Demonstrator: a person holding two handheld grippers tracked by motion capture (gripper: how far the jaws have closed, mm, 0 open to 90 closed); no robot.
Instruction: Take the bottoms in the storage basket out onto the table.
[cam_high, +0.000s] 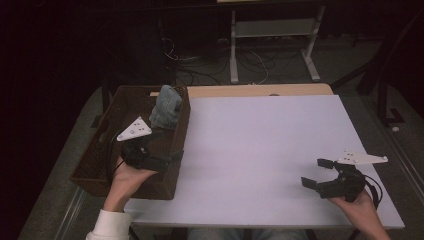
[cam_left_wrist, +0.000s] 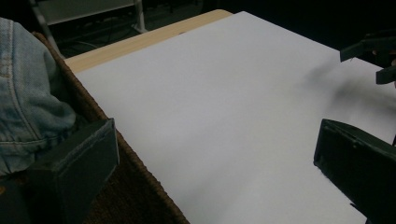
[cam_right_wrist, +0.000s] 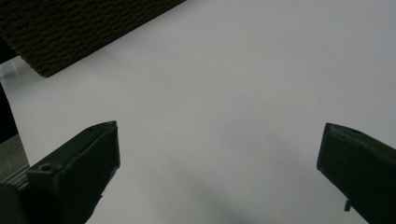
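Denim dominates the left side of the desk: a faded blue, folded denim garment (cam_high: 166, 107) stands bunched against the far right wall of a dark brown woven rectangular basket (cam_high: 95, 160); its orange-tan seam stitching and pale worn patches show close up in the left gripper view (cam_left_wrist: 28, 102); no label or writing can be read on it. Left hand-held gripper (cam_high: 172, 156) sits at the basket's near right rim, jaws spread wide and holding nothing, one jaw inside the basket just beside the denim, the other out over the desk; a white three-cornered plate tops it. Right hand-held gripper (cam_high: 316, 173) hovers low over the near right part of the desk, well apart from the basket, jaws likewise wide apart and empty. Both are held by a person's hands, the left one with a white sleeve (cam_high: 107, 226). Desk (cam_high: 260, 145) has a plain pale matt top with a light wooden strip along its far edge; beyond it the room is dim, with a white metal frame (cam_high: 272, 45) and loose cables on a grey floor.
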